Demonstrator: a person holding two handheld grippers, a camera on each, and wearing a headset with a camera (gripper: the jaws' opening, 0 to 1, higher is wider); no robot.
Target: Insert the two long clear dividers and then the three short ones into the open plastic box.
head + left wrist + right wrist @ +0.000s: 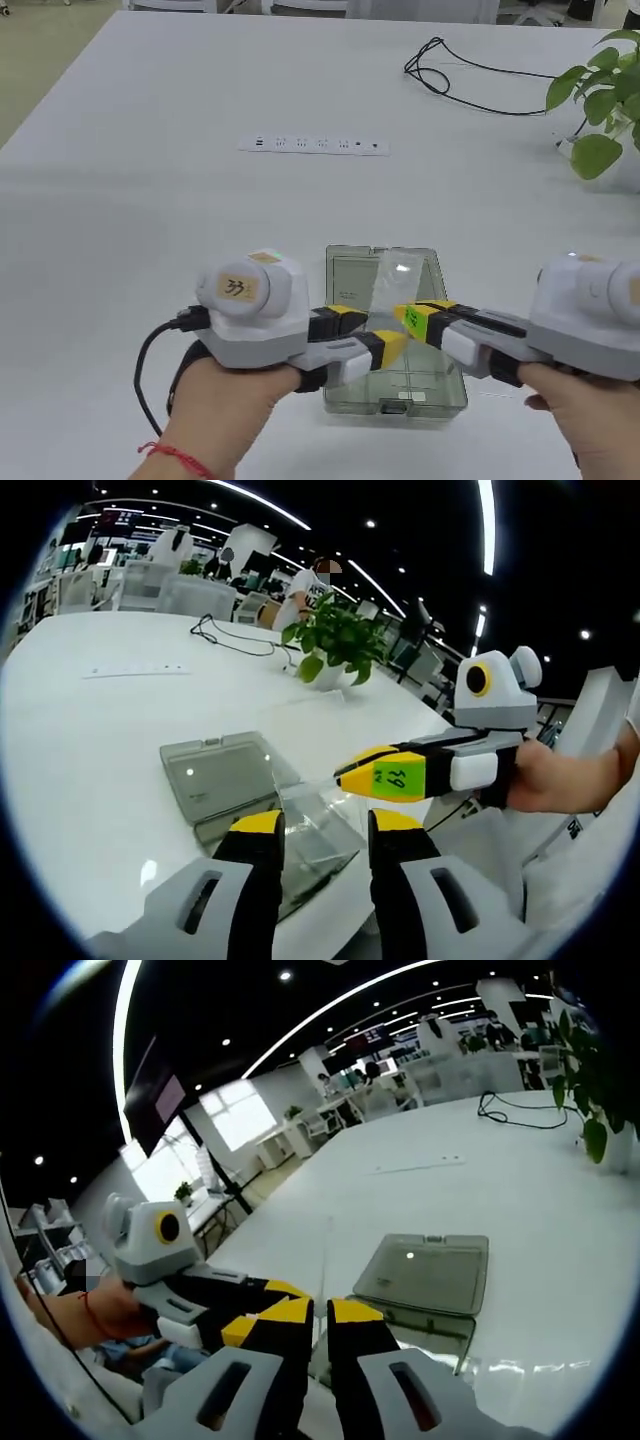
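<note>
Right gripper [412,317]: jaws nearly closed, pinching one clear divider [396,279], held upright over box [455,398]. Left gripper [366,336]: jaws apart, nothing gripped, tips near divider's lower edge, contact unclear. One open box on table [150,220], lid [348,272] lying flat behind. Box contents unclear.

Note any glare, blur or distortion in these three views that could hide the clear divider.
Head view: even light, one glare spot on the divider, the right gripper slightly soft near the frame edge. Left gripper view: fisheye curves the table, and the divider is faint over the box. Right gripper view: dark ceiling against a bright table, a light dot on the lid.
</note>
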